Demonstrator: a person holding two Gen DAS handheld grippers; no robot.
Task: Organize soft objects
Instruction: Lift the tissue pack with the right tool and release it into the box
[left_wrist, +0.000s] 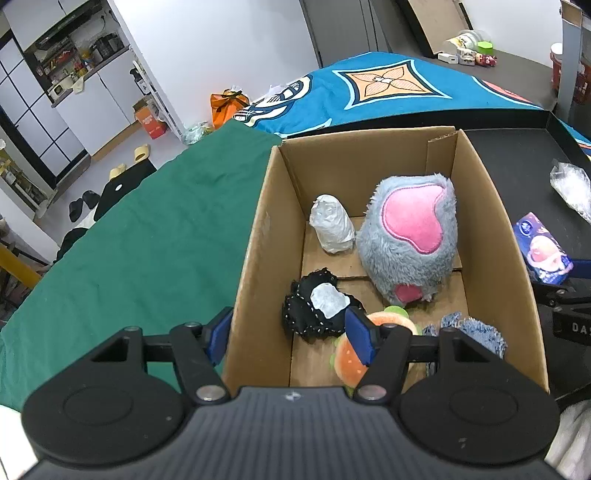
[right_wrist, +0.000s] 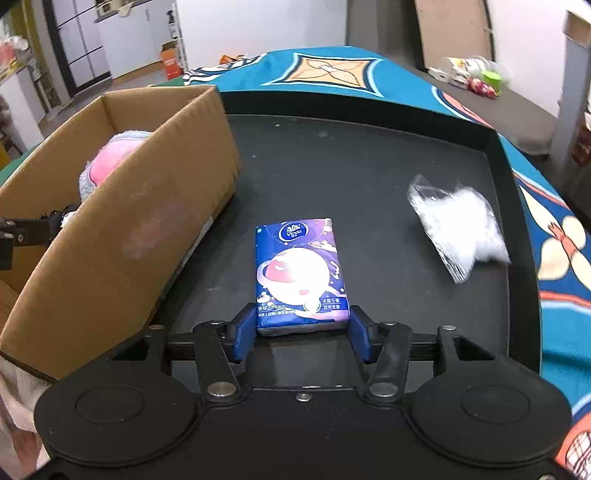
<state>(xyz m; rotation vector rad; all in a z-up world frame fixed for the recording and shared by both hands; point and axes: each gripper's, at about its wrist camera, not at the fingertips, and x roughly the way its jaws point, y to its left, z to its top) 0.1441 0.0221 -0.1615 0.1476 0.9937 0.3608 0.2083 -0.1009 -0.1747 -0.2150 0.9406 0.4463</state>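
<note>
Two sets of jaws are mine. My left gripper (left_wrist: 290, 334) straddles the near left wall of the cardboard box (left_wrist: 251, 236) with jaws apart, gripping nothing; inside lie a grey-and-pink plush (left_wrist: 410, 236), a black pouch (left_wrist: 314, 314) and a burger toy (left_wrist: 351, 358). My right gripper (right_wrist: 301, 334) has its jaws pressed on the near end of the blue tissue pack (right_wrist: 301, 273) lying on the black tray (right_wrist: 369, 166), a clear bag (right_wrist: 458, 229) well to its right.

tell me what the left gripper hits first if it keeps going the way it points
Most likely the cardboard box's left wall, which sits between the left gripper's fingers; depth is unclear, so the black cloth inside could come first.
</note>
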